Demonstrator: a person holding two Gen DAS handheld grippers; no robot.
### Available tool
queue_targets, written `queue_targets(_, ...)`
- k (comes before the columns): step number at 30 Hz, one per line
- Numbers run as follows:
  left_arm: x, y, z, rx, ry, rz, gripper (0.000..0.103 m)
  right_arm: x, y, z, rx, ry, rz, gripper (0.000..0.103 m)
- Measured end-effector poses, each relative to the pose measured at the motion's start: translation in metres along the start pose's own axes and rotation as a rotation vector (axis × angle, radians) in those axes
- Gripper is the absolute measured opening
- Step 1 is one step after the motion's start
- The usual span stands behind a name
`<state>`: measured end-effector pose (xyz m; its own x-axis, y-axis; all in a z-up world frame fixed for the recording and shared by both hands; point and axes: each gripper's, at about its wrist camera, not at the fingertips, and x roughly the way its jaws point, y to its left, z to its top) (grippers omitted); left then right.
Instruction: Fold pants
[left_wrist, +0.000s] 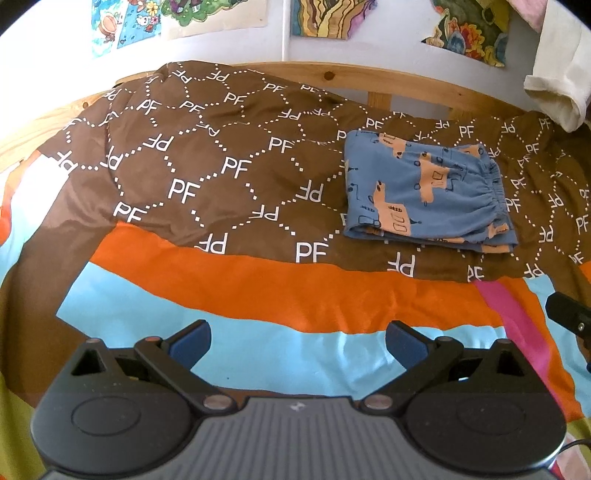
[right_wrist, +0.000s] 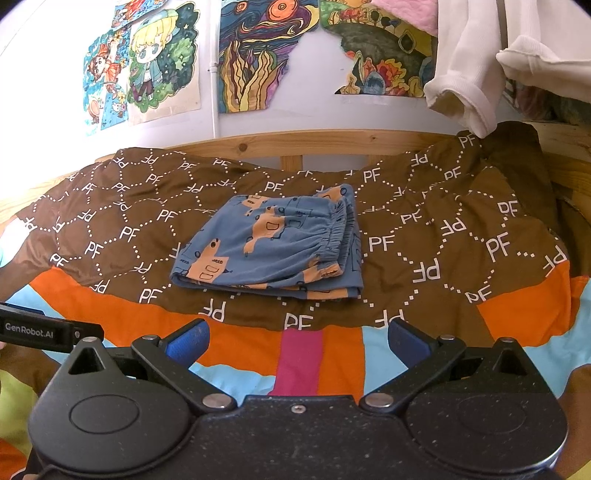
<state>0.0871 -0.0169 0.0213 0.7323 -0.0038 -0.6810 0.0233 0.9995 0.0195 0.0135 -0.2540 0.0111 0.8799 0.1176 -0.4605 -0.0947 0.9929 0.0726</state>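
Both tongs hang spread and empty over the near edge of the bed: the left gripper (left_wrist: 297, 341) above the blue and orange stripes of the quilt (left_wrist: 258, 295), the right gripper (right_wrist: 297, 341) above the pink stripe. Little seems left to go wrong, though a careless pass or a pad snagging the loose elastic waistband could drag the top layer and undo the fold. The pants (right_wrist: 273, 243) lie folded into a compact bundle on the brown patterned part, well ahead of both grippers, nearer the wooden rail at the far edge.
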Motion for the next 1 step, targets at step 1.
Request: queue_targets(1, 0.0002, -0.0001, -0.0001, 0.0, 0.002, 0.0, 0.103, 0.0, 0.0001, -0.0002, 0.0, 0.001, 0.0, 0.102)
